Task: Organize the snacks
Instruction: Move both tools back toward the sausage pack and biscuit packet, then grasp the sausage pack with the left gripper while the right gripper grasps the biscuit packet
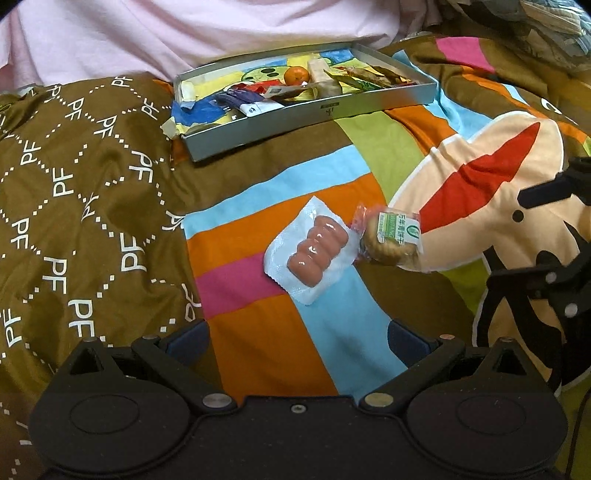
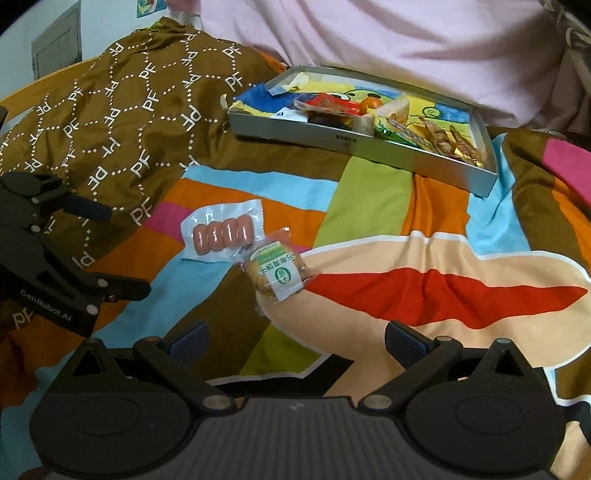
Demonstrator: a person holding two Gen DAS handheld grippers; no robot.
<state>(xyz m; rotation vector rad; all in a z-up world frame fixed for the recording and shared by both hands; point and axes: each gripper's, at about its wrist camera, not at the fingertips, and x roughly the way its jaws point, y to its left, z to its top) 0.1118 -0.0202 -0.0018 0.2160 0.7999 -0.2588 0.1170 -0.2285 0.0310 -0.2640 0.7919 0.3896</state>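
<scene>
A clear vacuum pack of small sausages (image 1: 314,254) (image 2: 221,236) lies flat on the colourful quilt. A wrapped round biscuit with a green-and-white label (image 1: 391,240) (image 2: 277,273) touches its edge. Beyond both sits a shallow grey tray (image 1: 306,110) (image 2: 351,140) holding several snack wrappers and a small orange (image 1: 295,75) (image 2: 369,103). My left gripper (image 1: 299,339) (image 2: 118,249) is open and empty, just short of the sausage pack. My right gripper (image 2: 295,343) (image 1: 506,238) is also open and empty, close in front of the biscuit.
The brown part of the quilt with a white "PF" pattern (image 1: 74,184) is rumpled and rises to the left. Pink fabric (image 1: 184,29) is heaped behind the tray. A pale wall with a grey panel (image 2: 55,44) shows far left.
</scene>
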